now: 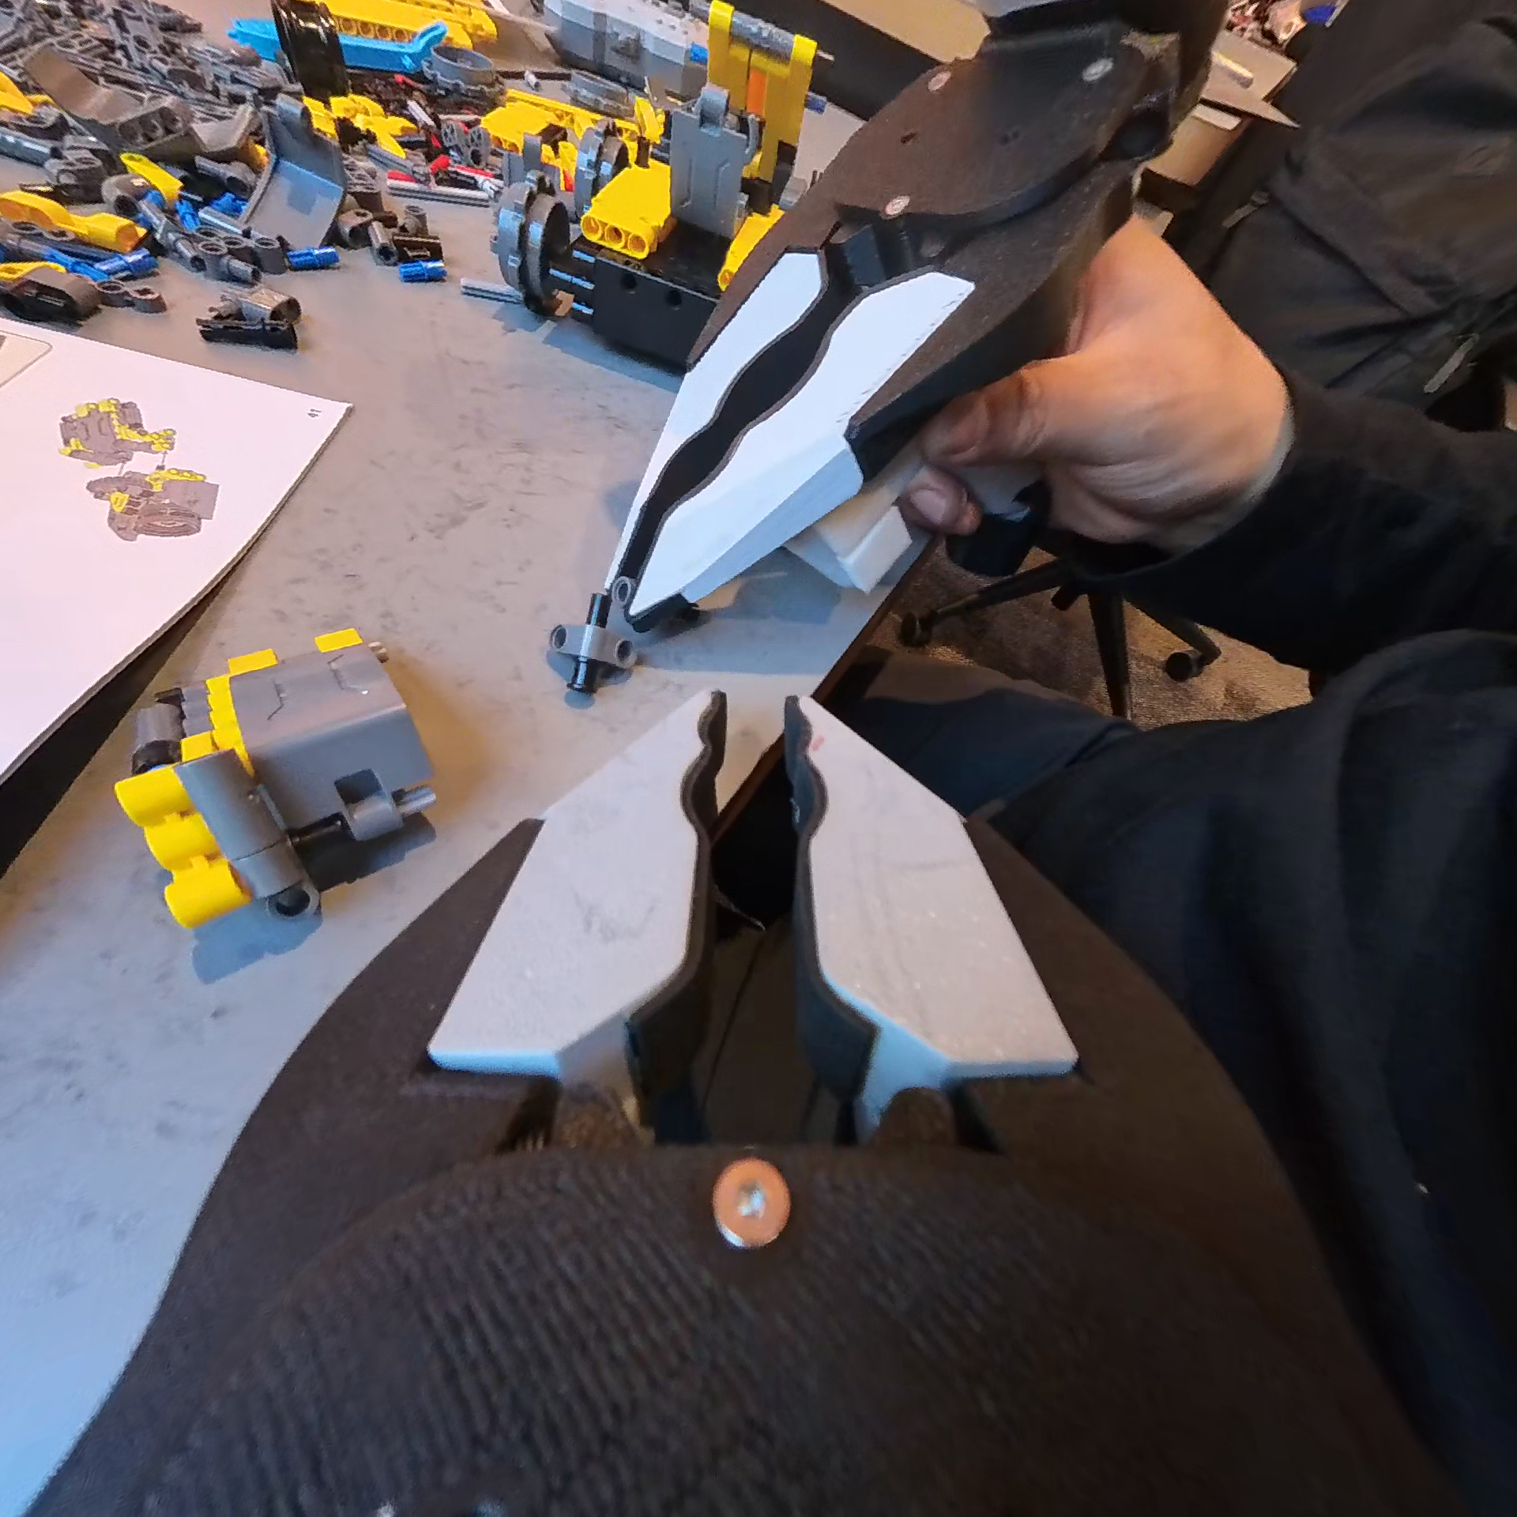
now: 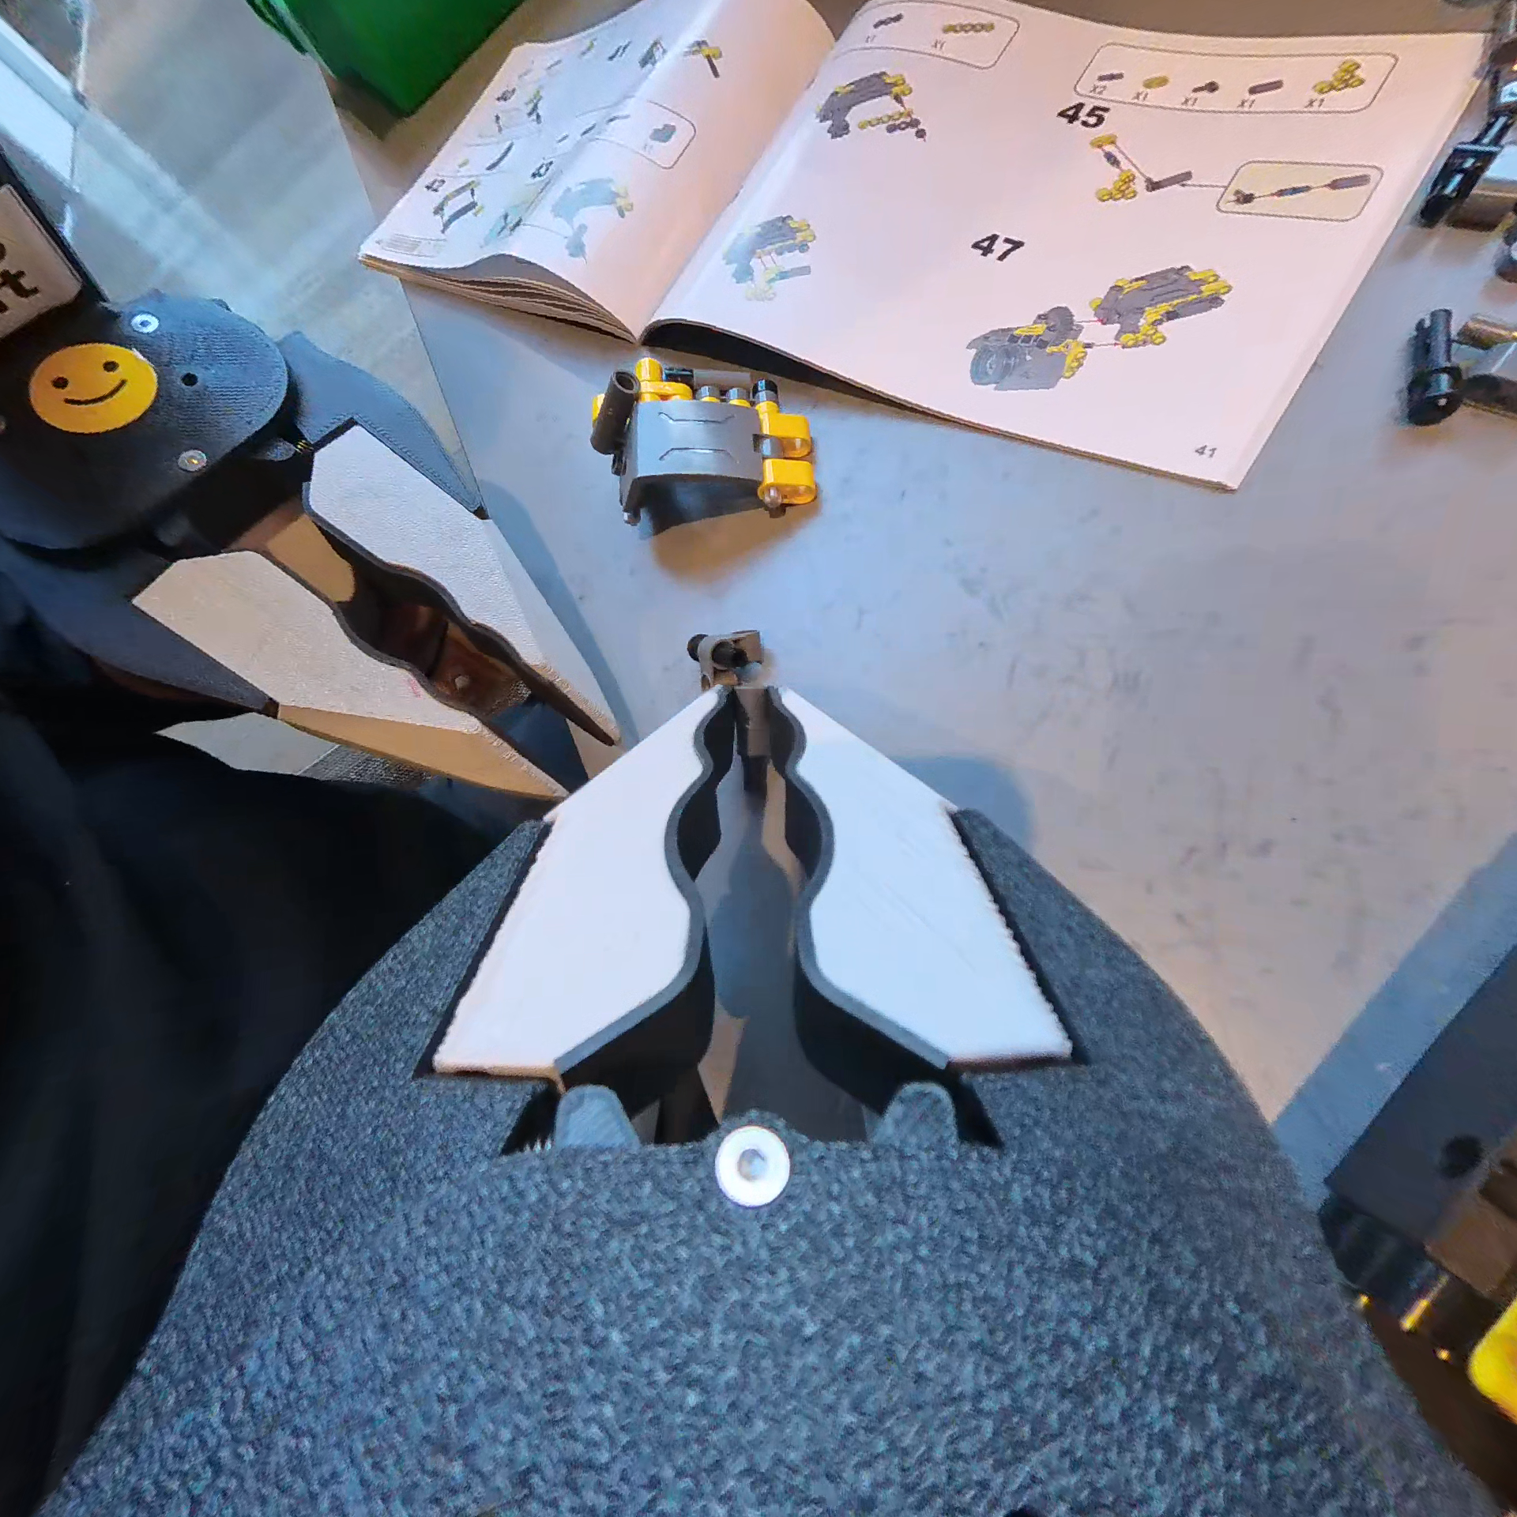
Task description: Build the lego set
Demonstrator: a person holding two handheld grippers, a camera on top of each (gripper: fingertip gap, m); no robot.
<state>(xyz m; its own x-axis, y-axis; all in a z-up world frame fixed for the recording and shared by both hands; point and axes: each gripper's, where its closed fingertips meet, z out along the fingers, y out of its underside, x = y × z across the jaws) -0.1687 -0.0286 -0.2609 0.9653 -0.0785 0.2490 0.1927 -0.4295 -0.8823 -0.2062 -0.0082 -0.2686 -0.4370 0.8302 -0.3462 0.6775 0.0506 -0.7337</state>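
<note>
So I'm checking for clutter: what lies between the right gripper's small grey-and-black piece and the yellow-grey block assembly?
Only bare grey table lies between small piece and assembly, clearest in the right wrist view.

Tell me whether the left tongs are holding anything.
No: the left tongs stand open with an empty gap at the table edge, while the small grey-and-black piece sits at the right tongs.
</note>
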